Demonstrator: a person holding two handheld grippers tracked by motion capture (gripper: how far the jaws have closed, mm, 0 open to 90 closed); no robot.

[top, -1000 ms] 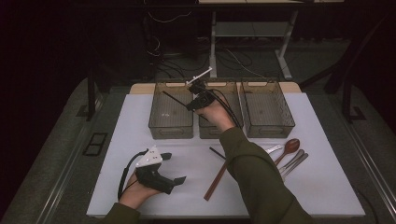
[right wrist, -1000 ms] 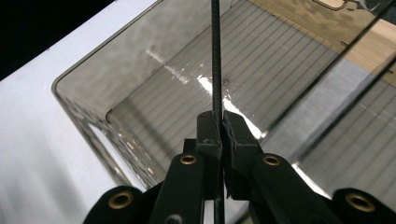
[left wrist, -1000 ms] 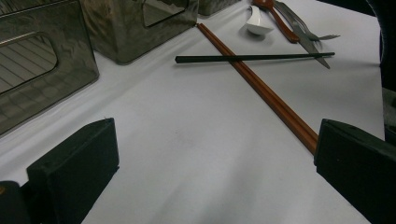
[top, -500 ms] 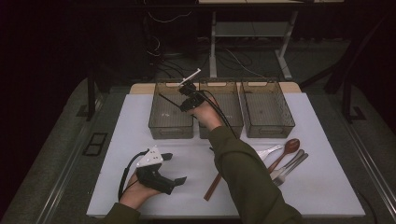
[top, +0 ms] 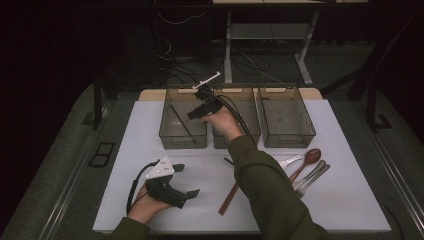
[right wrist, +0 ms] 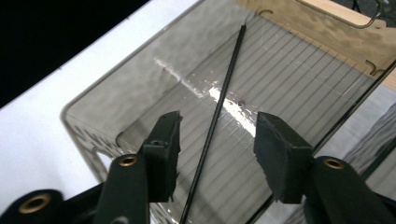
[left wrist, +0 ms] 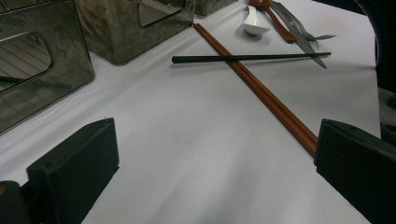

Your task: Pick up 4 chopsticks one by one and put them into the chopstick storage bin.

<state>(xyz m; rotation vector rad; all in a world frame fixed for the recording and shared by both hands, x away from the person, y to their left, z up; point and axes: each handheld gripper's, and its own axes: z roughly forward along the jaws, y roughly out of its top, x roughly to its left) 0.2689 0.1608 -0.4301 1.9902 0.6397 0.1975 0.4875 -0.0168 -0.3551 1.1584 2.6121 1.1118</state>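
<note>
you are sorting cutlery into the bins, and the step in hand is the drop: your right gripper (top: pixel 196 113) hangs over the left bin (top: pixel 168 134), and its jaws have just been opening, so they now stand spread with nothing pinched. the black chopstick (right wrist: pixel 215 112) lies slanted on the ribbed floor of that bin, below the gap between the jaws and clear of both pads. as i judge it, this piece is delivered.

the next move calls for lifting that gripper straight up out of the bin without brushing the wall, then bringing it back to the loose pieces on the white mat (top: pixel 350 200). the second black chopstick (left wrist: pixel 247 58) looks the natural pick, since its mate is already binned; it lies across the brown chopsticks (left wrist: pixel 261 91), touching them, so take it near a free end to avoid dragging them along.

your left gripper (top: pixel 186 181) rests on the mat near you, jaws spread wide and empty.

the count: three clear bins in a row, the middle bin (top: pixel 250 131) and the right bin (top: pixel 287 120) showing nothing inside that i can make out; two black chopsticks; one brown pair lying together; one white spoon (left wrist: pixel 255 21); one brown spoon (top: pixel 308 160); and a few metal pieces (top: pixel 314 175) bunched beside it, too close together to count.
</note>
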